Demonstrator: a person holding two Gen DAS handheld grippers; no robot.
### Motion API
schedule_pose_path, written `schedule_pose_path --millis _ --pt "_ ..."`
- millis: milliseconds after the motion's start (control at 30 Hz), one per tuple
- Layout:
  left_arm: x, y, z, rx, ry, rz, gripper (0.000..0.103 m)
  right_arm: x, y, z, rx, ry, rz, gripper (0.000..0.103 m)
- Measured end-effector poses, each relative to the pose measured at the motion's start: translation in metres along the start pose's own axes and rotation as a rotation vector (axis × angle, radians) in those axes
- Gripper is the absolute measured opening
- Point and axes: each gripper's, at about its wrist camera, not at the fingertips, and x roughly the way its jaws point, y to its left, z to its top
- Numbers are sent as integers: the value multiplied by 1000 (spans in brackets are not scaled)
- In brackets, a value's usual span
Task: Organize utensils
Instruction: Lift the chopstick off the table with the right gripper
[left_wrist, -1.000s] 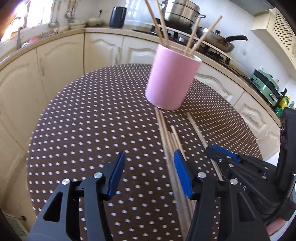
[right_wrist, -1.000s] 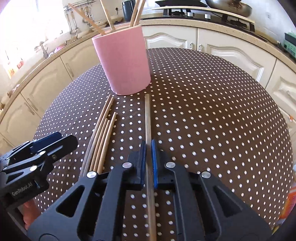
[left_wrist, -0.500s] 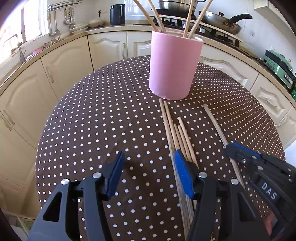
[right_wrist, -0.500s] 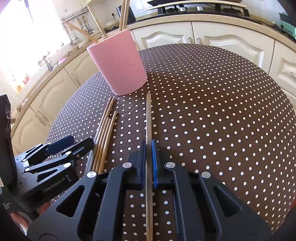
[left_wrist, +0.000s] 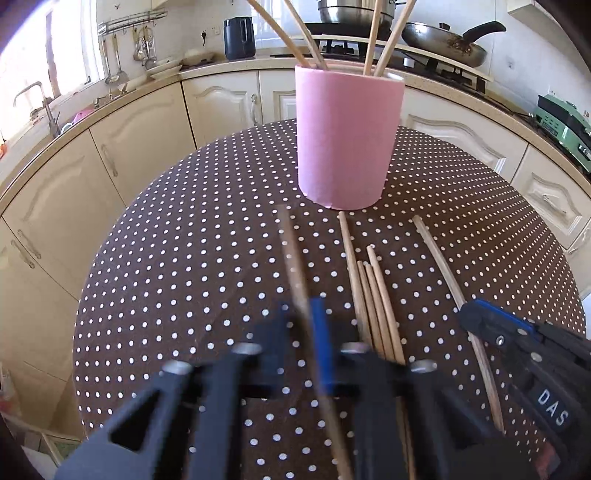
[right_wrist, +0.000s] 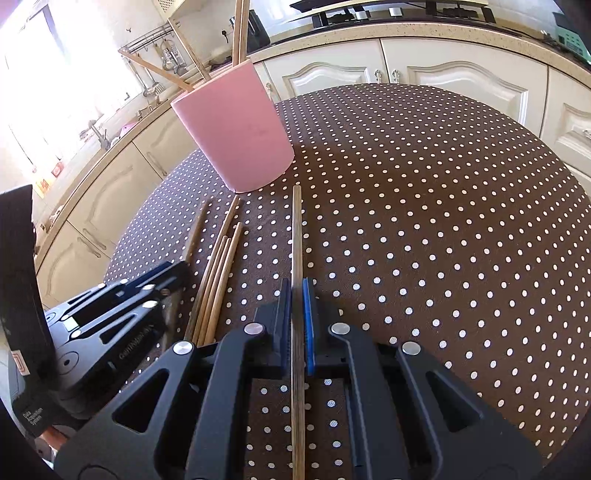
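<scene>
Lying on the dotted brown cloth (left_wrist: 184, 258) of the round bench (right_wrist: 443, 221), several wooden chopsticks are seen just in front of the pink holder (left_wrist: 347, 136), which stands upright near the far edge with four more sticks (left_wrist: 373, 37) leaning out of its top.

One chopstick (left_wrist: 291, 254) is clamped between the blue pads of the left gripper (left_wrist: 304, 347), whose fingers are closed to a narrow slit around it; the stick runs forward from the pads toward the holder and its far tip stops just short of the holder's base. This part of the left view is blurred, so whether the stick is lifted off the cloth cannot be told.

A second chopstick (right_wrist: 296, 236) is pinched by the right gripper (right_wrist: 296, 325), its fingers likewise drawn tight with only the stick between them. It points straight ahead, ending near the holder's foot, to the right of it in the right view.

Between the two held sticks a loose bundle (left_wrist: 373, 299) of four chopsticks is left on the cloth, side by side and touching, their tips staggered.

Cream cabinets (left_wrist: 140, 147) are seen curving behind the bench, with a frying pan (left_wrist: 443, 44) on the hob, a dark kettle (left_wrist: 239, 37) and a green appliance (left_wrist: 561, 122) on the worktop.
</scene>
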Motion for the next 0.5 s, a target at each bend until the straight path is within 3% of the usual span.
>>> schedule_pose_path --millis 233,500 --pt "-19 11 -24 43 4 -105 6 -5 -2 -4 -1 0 1 7" --pt "-35 17 -44 55 3 -114 7 -19 12 -23 -71 2 -73 7"
